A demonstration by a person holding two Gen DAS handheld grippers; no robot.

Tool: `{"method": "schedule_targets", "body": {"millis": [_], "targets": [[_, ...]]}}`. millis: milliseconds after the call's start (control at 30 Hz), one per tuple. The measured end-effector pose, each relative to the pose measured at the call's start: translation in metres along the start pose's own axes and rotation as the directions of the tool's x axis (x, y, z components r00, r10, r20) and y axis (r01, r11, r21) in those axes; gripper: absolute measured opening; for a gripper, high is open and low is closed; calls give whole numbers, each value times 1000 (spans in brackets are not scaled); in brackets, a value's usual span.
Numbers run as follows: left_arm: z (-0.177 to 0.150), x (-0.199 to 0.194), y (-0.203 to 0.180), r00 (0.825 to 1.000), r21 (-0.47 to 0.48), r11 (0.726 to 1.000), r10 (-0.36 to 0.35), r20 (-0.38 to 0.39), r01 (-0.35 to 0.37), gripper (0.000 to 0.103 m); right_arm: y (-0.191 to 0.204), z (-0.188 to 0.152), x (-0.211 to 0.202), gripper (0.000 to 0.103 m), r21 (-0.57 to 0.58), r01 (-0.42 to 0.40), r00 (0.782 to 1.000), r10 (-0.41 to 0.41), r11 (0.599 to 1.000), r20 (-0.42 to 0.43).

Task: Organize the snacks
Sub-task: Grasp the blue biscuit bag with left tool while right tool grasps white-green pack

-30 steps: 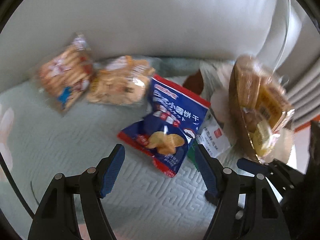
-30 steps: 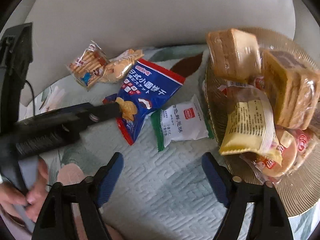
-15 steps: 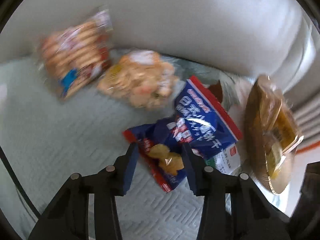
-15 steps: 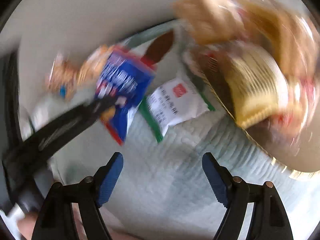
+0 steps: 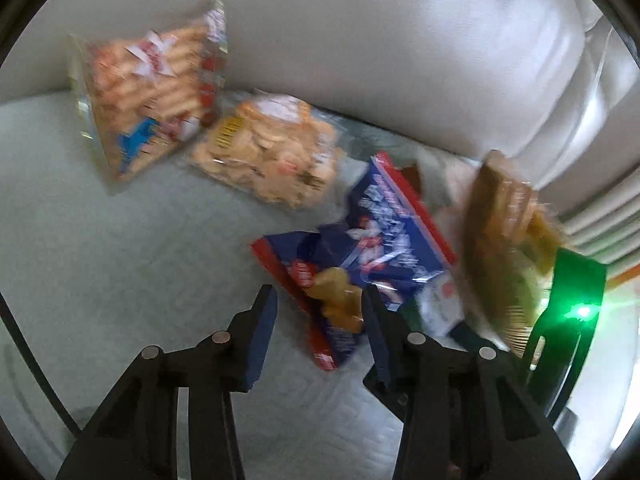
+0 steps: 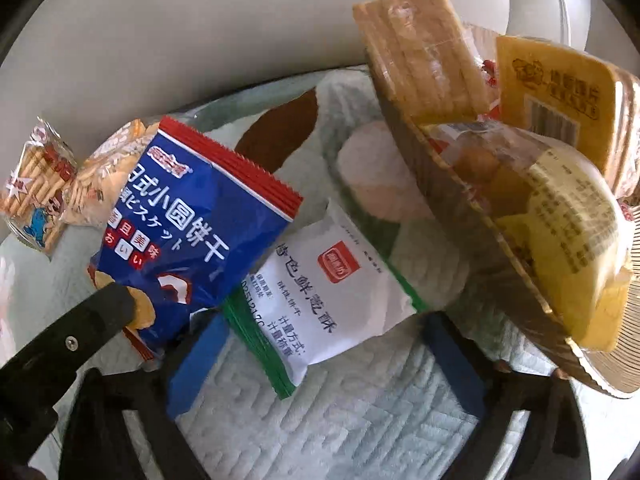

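A: Left to right, go.
B: Far left, clear bag of stick biscuits (image 5: pixel 148 100), then a clear bag of round crackers (image 5: pixel 268 156) touching it, both on the quilted cover (image 5: pixel 120 260) against the sofa back (image 5: pixel 360 40).
A: Left gripper (image 5: pixel 316 312)?
B: Narrowed, pinching the bottom edge of the blue biscuit bag (image 6: pixel 180 232); the bag looks partly raised.
A: Next?
B: White packet with green edges (image 6: pixel 332 296), flat on the cover, tucked just under the blue bag's corner.
A: Right gripper (image 6: pixel 320 364)?
B: Spread wide, jaws closing, white packet between the pads, not pressed.
A: Far right?
B: Gold plate (image 6: pixel 460 184), piled with wrapped cakes (image 6: pixel 424 52).
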State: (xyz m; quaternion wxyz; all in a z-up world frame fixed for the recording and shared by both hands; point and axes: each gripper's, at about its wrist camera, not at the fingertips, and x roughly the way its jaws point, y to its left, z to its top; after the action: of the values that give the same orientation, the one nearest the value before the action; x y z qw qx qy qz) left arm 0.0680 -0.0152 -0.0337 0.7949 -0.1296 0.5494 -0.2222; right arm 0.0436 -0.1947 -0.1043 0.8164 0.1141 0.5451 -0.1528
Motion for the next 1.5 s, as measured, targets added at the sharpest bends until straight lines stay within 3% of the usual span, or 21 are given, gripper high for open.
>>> {"method": "schedule_targets", "body": {"millis": [33, 100, 133, 200, 267, 300, 433, 533, 633, 700, 733, 833, 867, 933, 1000, 1033, 1100, 1167, 1267, 1400, 1500], "targets": [[1, 1, -3, 1000, 15, 1000, -8, -10, 8, 41, 1, 1, -4, 67, -7, -11, 1000, 11, 1000, 8], [2, 5, -17, 999, 89, 995, 36, -28, -33, 49, 2, 4, -12, 37, -18, -48, 999, 49, 999, 11], [2, 10, -26, 997, 144, 988, 63, -48, -56, 51, 1, 5, -14, 32, -16, -88, 996, 88, 996, 7], [6, 18, -34, 996, 147, 988, 47, -70, -36, 54, -4, 6, -12, 17, 7, -171, 985, 171, 985, -29], [8, 30, -36, 996, 140, 990, 32, -87, -20, 54, -14, 8, -10, 7, 61, -274, 959, 277, 960, -59], [7, 38, -36, 994, 130, 991, 53, -92, -40, 47, -21, 6, -10, 6, 86, -309, 946, 316, 947, -72], [-2, 38, -42, 994, 111, 989, 103, -29, -99, 36, -40, 3, -9, 5, 177, -397, 905, 416, 901, -85], [-14, 27, -31, 991, 62, 989, 135, -16, -133, 35, -40, -4, -17, 5, 185, -424, 894, 443, 886, -70], [-22, 17, -14, 994, -25, 994, 106, -15, -106, 34, -44, -6, -24, 5, 151, -439, 889, 453, 885, -68], [-29, 5, -6, 989, -51, 987, 151, 5, -151, 33, -32, -9, -23, 5, 124, -451, 880, 464, 884, -106], [-34, -1, -2, 985, -64, 984, 170, 16, -168, 31, -33, -12, -19, 5, 108, -465, 868, 477, 879, -137], [-47, -24, 17, 981, -138, 973, 192, 36, -185, 31, -27, -25, -21, 5, 86, -535, 805, 539, 840, -250], [-51, -29, 23, 980, -159, 970, 193, 39, -185, 31, -24, -26, -22, 6, 74, -537, 802, 536, 840, -263], [-54, -33, 25, 981, -168, 969, 190, 44, -181, 31, -27, -27, -30, 19, 63, -511, 824, 510, 857, -246], [-53, -33, 19, 985, -137, 977, 170, 40, -163, 32, -29, -21, -33, 92, 75, -437, 874, 443, 897, -200], [-50, -30, 15, 985, -122, 979, 170, 38, -164, 34, -32, -19, -34, 98, 91, -419, 887, 429, 903, -172], [-50, -30, 6, 982, -87, 980, 184, 33, -181, 54, -37, -10, -33, 97, 128, -416, 897, 429, 901, -106], [-44, -29, -3, 982, -70, 982, 181, 53, -177, 60, -51, -2, -36, 97, 164, -385, 916, 397, 908, -52], [-36, -20, -7, 984, -78, 983, 168, 59, -163, 63, -57, 7, -23, 97, 234, -342, 932, 360, 910, -39], [-24, 0, 1, 983, -100, 978, 186, 11, -184, 64, -43, 14, -8, 98, 248, -294, 954, 301, 923, 7], [-28, 8, -7, 972, -4, 975, 224, 64, -224, 62, -34, 16, -1, 103, 212, -273, 960, 278, 938, 4]]}}
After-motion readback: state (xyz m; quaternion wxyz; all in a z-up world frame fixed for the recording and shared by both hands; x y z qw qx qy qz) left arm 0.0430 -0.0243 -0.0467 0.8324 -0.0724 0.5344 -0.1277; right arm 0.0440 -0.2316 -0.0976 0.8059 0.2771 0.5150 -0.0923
